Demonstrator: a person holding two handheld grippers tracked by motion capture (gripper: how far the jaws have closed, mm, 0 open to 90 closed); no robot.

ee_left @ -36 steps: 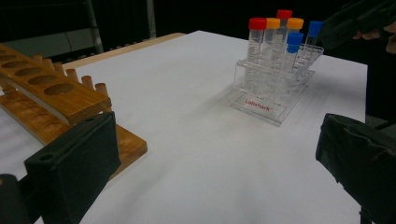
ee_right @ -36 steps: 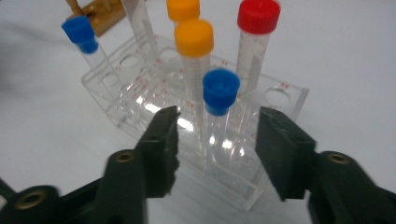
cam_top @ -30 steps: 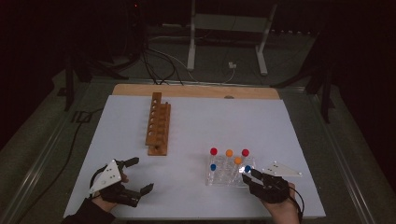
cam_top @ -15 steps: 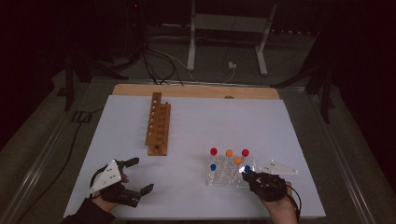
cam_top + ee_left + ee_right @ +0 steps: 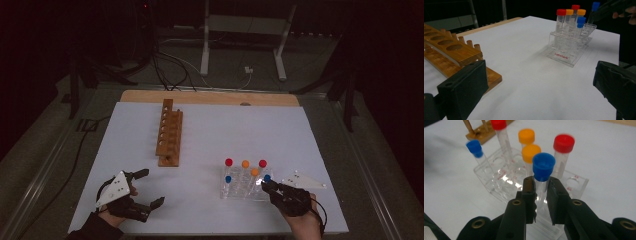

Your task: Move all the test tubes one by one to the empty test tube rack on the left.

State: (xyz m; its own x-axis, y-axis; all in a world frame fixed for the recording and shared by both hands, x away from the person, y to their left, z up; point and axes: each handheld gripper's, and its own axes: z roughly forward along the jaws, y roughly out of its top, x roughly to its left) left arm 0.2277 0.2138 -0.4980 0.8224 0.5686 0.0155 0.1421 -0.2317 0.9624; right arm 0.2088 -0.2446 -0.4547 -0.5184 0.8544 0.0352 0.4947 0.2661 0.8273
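From above, a white sheet (image 5: 210, 150) covers the table amid a dark room. The right gripper (image 5: 266, 185) sits at the clear rack's (image 5: 235, 192) four o'clock, having just clenched. The left gripper (image 5: 145, 187) gapes, unchanged. Its own view shows the wooden rack (image 5: 454, 50) at nine o'clock. The right gripper's view shows pads (image 5: 529, 192) grasping the blue tube (image 5: 543, 170).
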